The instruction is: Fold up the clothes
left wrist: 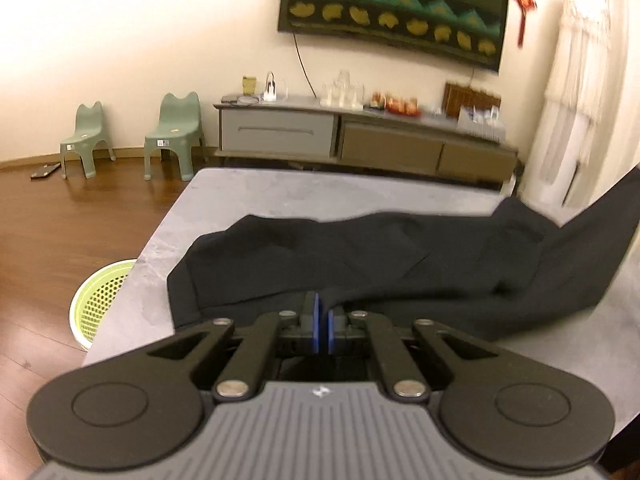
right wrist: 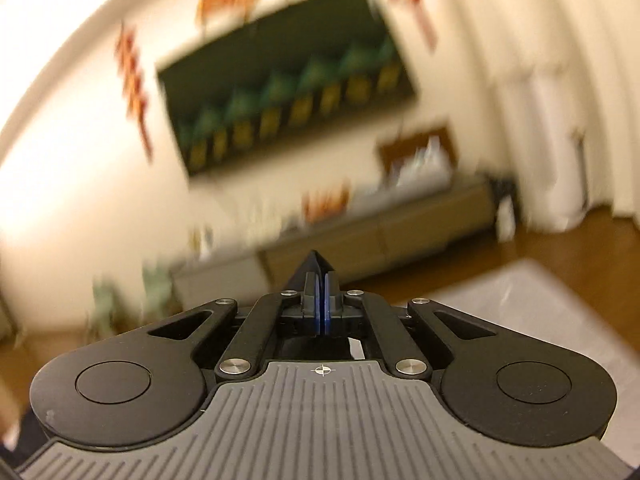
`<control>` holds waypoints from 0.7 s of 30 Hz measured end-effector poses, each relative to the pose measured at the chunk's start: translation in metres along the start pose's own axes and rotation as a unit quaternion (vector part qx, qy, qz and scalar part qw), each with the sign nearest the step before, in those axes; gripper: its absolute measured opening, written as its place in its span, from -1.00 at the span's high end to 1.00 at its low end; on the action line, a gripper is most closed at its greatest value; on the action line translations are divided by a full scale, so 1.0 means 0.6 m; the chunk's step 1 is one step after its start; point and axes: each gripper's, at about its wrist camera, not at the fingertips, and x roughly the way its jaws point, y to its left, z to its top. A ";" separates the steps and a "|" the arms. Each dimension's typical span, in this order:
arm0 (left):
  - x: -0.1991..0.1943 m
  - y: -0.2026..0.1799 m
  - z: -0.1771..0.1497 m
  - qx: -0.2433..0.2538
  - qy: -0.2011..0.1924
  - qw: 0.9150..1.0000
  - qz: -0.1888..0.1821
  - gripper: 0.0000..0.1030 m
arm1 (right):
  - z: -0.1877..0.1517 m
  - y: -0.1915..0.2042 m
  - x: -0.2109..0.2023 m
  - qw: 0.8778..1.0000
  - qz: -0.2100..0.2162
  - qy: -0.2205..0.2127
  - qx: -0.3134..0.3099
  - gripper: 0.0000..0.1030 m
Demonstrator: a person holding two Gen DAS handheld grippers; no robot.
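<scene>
- Left gripper (left wrist: pixel 322 320): jaws nearly closed, blue pads pinching an edge of the black garment (left wrist: pixel 380 264) at lower centre of the left wrist view, presumably to carry that edge for a fold.
- Garment lies rumpled across the middle of the grey table (left wrist: pixel 320 192); its right end rises taut toward the frame's right edge (likely the other hand lifts it).
- Right gripper (right wrist: pixel 321 300): jaws fully closed on a peak of black fabric (right wrist: pixel 314 264) at centre; background blurred.
- Green perforated basket (left wrist: pixel 100 304) stands on the floor at lower left, beside the table.
</scene>
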 end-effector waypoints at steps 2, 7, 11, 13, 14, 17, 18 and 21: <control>0.020 -0.014 -0.009 0.033 0.037 0.999 -0.009 0.92 | -0.014 -0.023 -0.018 0.998 -0.055 0.028 -0.017 1.00; 0.035 -0.039 -0.073 0.116 0.104 0.987 -0.035 0.92 | -0.125 -0.090 0.011 0.959 -0.176 0.197 -0.102 0.94; 0.006 -0.040 -0.105 0.124 0.103 0.984 -0.073 0.71 | -0.171 -0.100 0.016 0.926 -0.259 0.216 -0.167 0.14; -0.013 -0.041 -0.108 0.127 0.088 0.984 -0.083 0.39 | -0.156 -0.075 0.002 0.939 -0.252 0.173 -0.160 -0.16; -0.025 -0.041 -0.107 0.129 0.077 0.985 -0.088 0.28 | -0.147 -0.057 -0.004 0.949 -0.234 0.152 -0.144 -0.21; -0.055 -0.033 -0.090 0.131 0.038 0.984 -0.117 -0.07 | -0.137 0.005 0.023 0.974 -0.132 0.151 -0.103 -0.56; -0.064 -0.030 -0.081 0.129 0.028 0.983 -0.128 -0.13 | -0.139 0.027 0.041 0.978 -0.098 0.161 -0.095 -0.72; -0.064 -0.016 -0.060 0.109 0.001 0.986 -0.126 -0.25 | -0.163 0.096 0.132 0.970 -0.021 0.213 -0.116 -0.78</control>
